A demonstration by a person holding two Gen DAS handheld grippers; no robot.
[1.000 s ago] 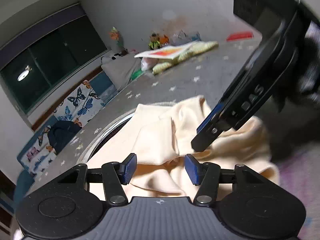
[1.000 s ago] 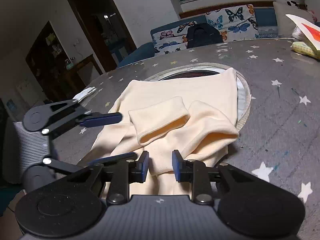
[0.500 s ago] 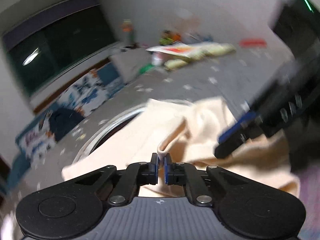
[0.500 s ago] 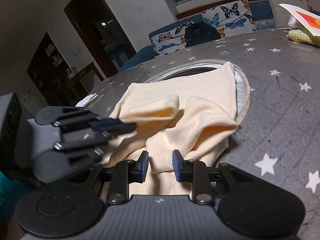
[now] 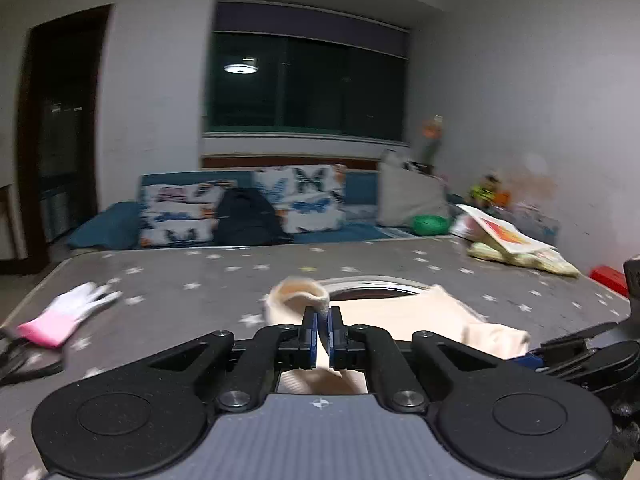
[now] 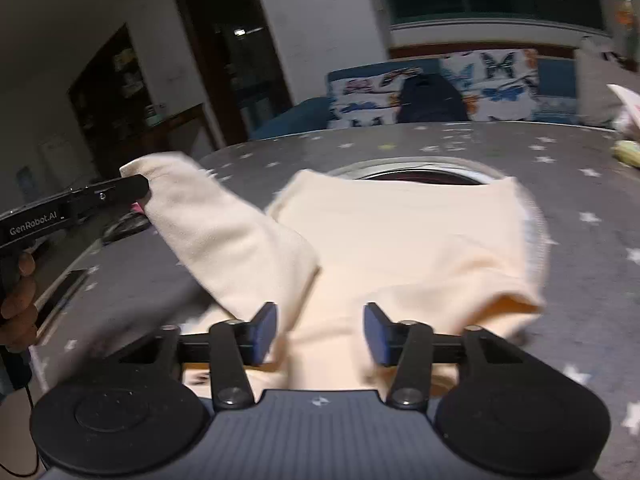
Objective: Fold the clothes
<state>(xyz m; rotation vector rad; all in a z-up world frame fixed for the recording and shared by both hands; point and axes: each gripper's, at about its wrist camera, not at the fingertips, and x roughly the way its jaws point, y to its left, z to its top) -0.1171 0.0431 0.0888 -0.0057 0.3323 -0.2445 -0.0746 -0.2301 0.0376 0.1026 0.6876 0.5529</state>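
A cream long-sleeved garment (image 6: 408, 248) lies on the grey star-patterned table (image 6: 592, 184), partly over a round hole. My left gripper (image 5: 320, 332) is shut on the sleeve cuff (image 5: 300, 292) and holds it lifted; in the right wrist view it (image 6: 138, 190) stretches the sleeve (image 6: 224, 232) out to the left. My right gripper (image 6: 320, 332) is open just above the near part of the garment, nothing between its pads. It also shows at the right edge of the left wrist view (image 5: 580, 352).
A pink and white glove (image 5: 68, 312) lies on the table at the left. Folded cloth with a paper on it (image 5: 516, 248) sits at the far right. A red box (image 5: 608, 276) is at the right edge. A butterfly-print sofa (image 5: 240, 212) stands behind the table.
My left gripper closed on the sleeve cuff and pulled it up and out to the left, swinging its view toward the sofa. My right gripper opened wider.
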